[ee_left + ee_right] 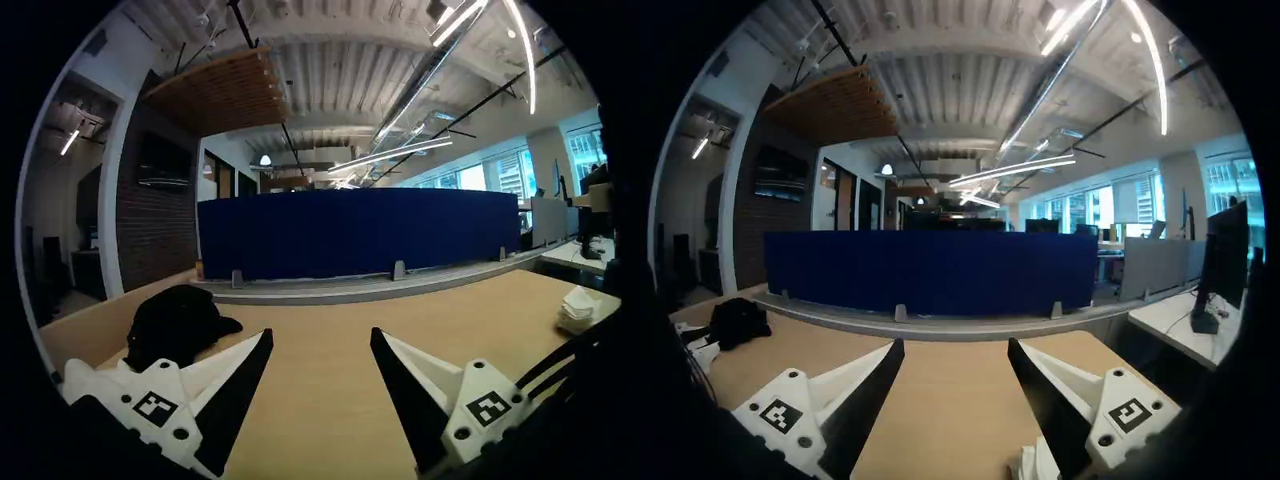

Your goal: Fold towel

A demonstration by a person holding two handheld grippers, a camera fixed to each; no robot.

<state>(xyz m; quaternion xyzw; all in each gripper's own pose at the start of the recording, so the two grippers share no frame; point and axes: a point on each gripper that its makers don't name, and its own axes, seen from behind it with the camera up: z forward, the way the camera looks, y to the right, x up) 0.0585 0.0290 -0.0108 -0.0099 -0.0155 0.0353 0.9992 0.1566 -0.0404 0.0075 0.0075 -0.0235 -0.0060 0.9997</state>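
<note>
table (336, 400): light wood grain
partition (360, 232): deep blue, plain
left gripper (322, 331): white, black inner faces, black-and-white square markers
towel (578, 308): white
bundle (176, 324): black

The towel (579, 308) is white, gathered into a small, rumpled, layered heap and not spread flat, its folds uneven and its top slightly peaked. In the left gripper view it lies on the pale wooden worktop (336, 384) close to the right-hand edge, well away from the far edge and from the left side. In the right gripper view a small patch of the same white cloth (1027, 466) shows at the very bottom, resting on the worktop; too little is visible there to tell its shape.
</note>
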